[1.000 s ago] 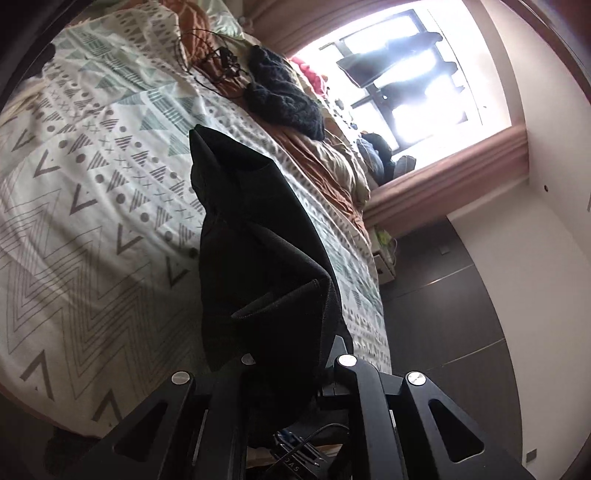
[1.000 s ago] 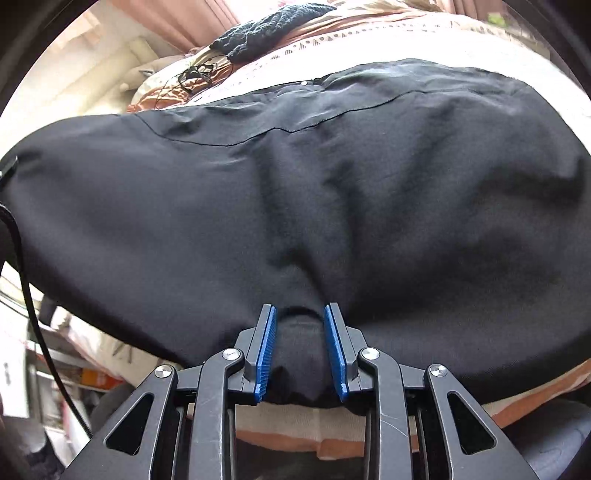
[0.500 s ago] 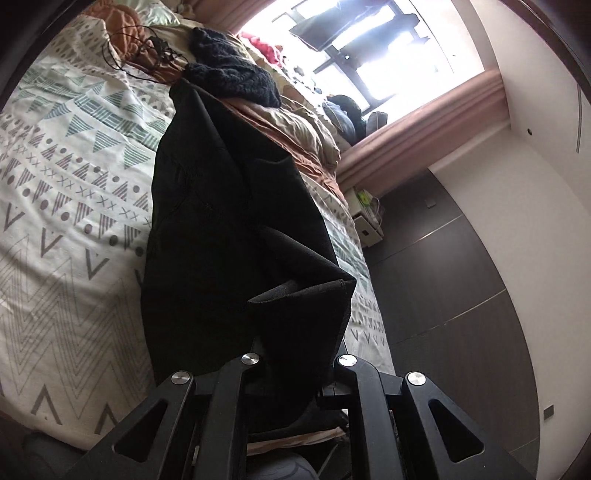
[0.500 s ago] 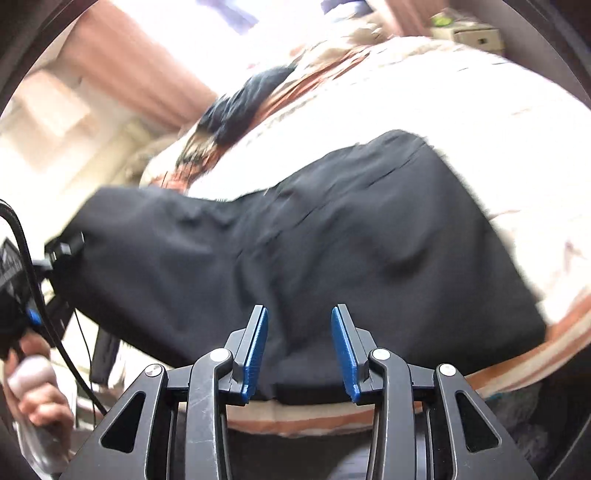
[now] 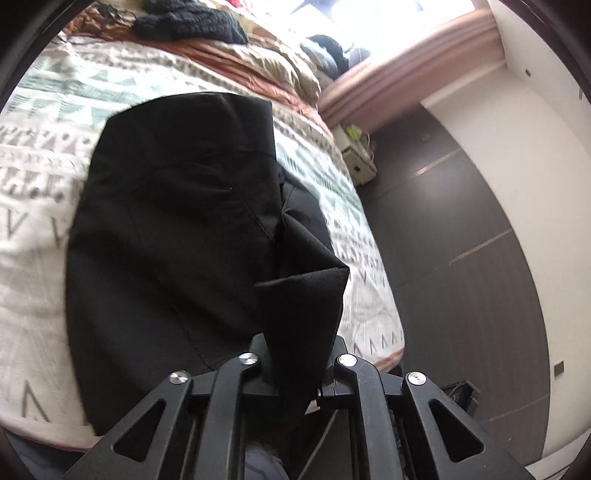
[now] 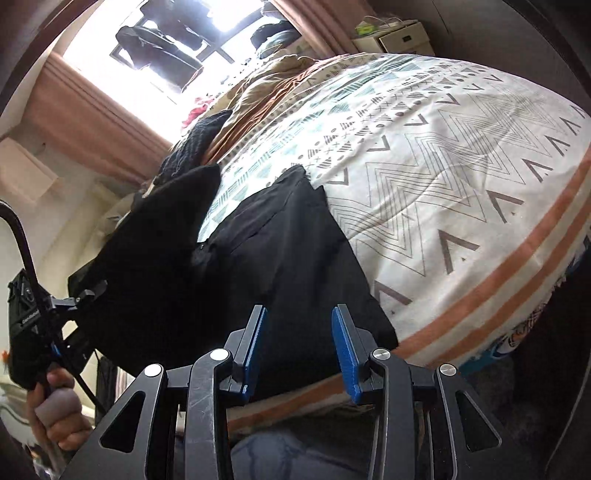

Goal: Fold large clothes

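**Black garment half-laid on the bed, one corner held**

Large black woven-fabric garment [image 5: 177, 236] lay across the near part of the bed with the white, grey-and-teal geometric-print cover [image 6: 461, 177], its lower edge draped over the mattress side. One end was lifted off the cover toward the left.

Left gripper [image 5: 295, 360]: pressed together on a bunched corner of the garment; a stiff-looking fold of cloth stood up out of the jaws. The pads themselves were hidden by fabric.

Right gripper [image 6: 297, 350]: spread, blue ribbed pads [image 6: 341, 350] apart with nothing between them, held just over the garment's near edge. Not touching the cloth, as far as could be told.

Handling, as judged: soft and limp, light to moderate in weight, matte weave, probably not slippery. It sagged wherever unsupported, so one hold would let the far side slump and twist. A seam ran down the panel in the left wrist view; seams and hems looked like the firmest places to pinch. The free near corner or hem below the right gripper seemed the sensible second hold, to keep the edge taut for a fold.

Also on the bed, well apart at the far end: a dark knitted item [image 5: 192, 18] on a rumpled tan and rust-coloured duvet [image 5: 258, 62].
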`<action>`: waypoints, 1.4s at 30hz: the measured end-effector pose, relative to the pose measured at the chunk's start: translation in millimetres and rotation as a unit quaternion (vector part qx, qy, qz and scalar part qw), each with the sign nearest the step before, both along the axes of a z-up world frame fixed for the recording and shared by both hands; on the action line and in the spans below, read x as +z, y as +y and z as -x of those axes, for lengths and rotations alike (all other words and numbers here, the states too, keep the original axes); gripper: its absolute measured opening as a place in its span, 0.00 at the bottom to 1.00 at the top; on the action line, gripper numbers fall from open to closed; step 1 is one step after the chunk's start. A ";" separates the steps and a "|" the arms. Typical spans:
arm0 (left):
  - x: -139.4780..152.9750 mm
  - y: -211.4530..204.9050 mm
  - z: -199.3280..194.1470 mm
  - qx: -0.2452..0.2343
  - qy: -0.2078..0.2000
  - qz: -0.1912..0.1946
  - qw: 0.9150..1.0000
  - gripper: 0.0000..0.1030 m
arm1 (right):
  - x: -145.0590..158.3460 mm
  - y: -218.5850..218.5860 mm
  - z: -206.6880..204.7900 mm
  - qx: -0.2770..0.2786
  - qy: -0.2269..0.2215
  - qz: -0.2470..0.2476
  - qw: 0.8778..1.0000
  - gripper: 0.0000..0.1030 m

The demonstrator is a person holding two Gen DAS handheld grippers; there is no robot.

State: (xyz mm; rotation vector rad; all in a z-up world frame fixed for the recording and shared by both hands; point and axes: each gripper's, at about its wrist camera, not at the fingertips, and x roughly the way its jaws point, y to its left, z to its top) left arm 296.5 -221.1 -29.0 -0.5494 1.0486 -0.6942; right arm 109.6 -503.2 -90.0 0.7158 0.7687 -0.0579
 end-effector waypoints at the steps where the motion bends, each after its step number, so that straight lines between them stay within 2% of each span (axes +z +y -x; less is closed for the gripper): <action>1: -6.0 -10.4 -0.4 -0.012 0.008 -0.015 1.000 0.12 | -2.6 -2.6 1.4 -0.002 0.003 -0.003 1.000 0.36; 2: -11.6 -19.1 -0.2 -0.023 0.017 -0.027 0.999 0.16 | -5.1 -4.3 0.7 -0.002 0.006 -0.006 1.000 0.36; 4: -22.2 -31.5 1.2 -0.046 0.035 -0.030 0.998 0.31 | -8.1 -5.6 1.3 0.000 0.010 -0.011 1.000 0.36; 5: -25.5 -33.6 1.9 -0.056 0.044 -0.019 0.997 0.48 | -8.5 -5.1 1.1 0.003 0.011 -0.014 1.000 0.39; 6: -27.2 -33.1 3.0 -0.065 0.050 -0.001 0.997 0.61 | -7.1 -3.7 1.7 0.006 0.009 -0.016 1.000 0.49; 8: -24.2 -26.1 4.8 -0.067 0.047 0.022 0.996 0.72 | -3.4 0.7 1.1 0.015 -0.003 -0.022 1.000 0.63; 9: -20.1 -19.2 5.1 -0.062 0.037 0.023 0.997 0.73 | -1.3 3.0 -0.2 0.020 -0.009 -0.026 0.999 0.67; 13: -12.5 15.1 5.6 -0.022 0.014 0.001 1.000 0.73 | 0.9 18.8 -15.3 0.053 -0.018 -0.050 0.997 0.67; 15: -13.7 31.6 7.2 0.000 0.012 -0.014 1.000 0.73 | -3.7 29.0 -25.7 0.070 -0.010 -0.056 0.996 0.67; 19: -24.5 73.2 8.9 0.044 0.015 -0.043 0.998 0.73 | -17.8 50.9 -46.7 0.098 0.012 -0.059 0.993 0.67; 23: -37.2 93.0 3.0 0.071 0.027 -0.059 0.995 0.73 | -32.6 64.4 -64.2 0.107 0.023 -0.058 0.992 0.67; 24: -41.4 99.8 -1.5 0.075 0.031 -0.061 0.995 0.73 | -35.6 65.7 -66.6 0.108 0.022 -0.059 0.992 0.55; 25: -46.2 104.9 -1.6 0.078 0.036 -0.063 0.994 0.73 | -38.2 66.7 -69.4 0.110 0.023 -0.057 0.992 0.39; 26: -50.8 109.4 -1.7 0.080 0.042 -0.065 0.994 0.73 | -39.4 66.6 -71.0 0.112 0.018 -0.064 0.991 0.13; 30: -61.0 119.4 1.1 0.084 0.056 -0.075 0.992 0.73 | -18.8 61.2 -61.6 0.105 -0.041 -0.049 0.992 0.08; 33: -70.0 115.3 -0.2 0.083 0.061 -0.076 0.992 0.73 | -6.4 50.2 -55.4 0.091 -0.063 -0.043 0.993 0.07; 37: -77.6 104.7 1.1 0.075 0.058 -0.079 0.992 0.71 | -7.7 23.9 -47.9 0.065 -0.066 -0.047 0.995 0.07; 42: -89.1 85.7 -0.5 0.056 0.069 -0.089 0.992 0.56 | -27.4 -5.7 -38.3 0.033 -0.051 -0.068 0.996 0.07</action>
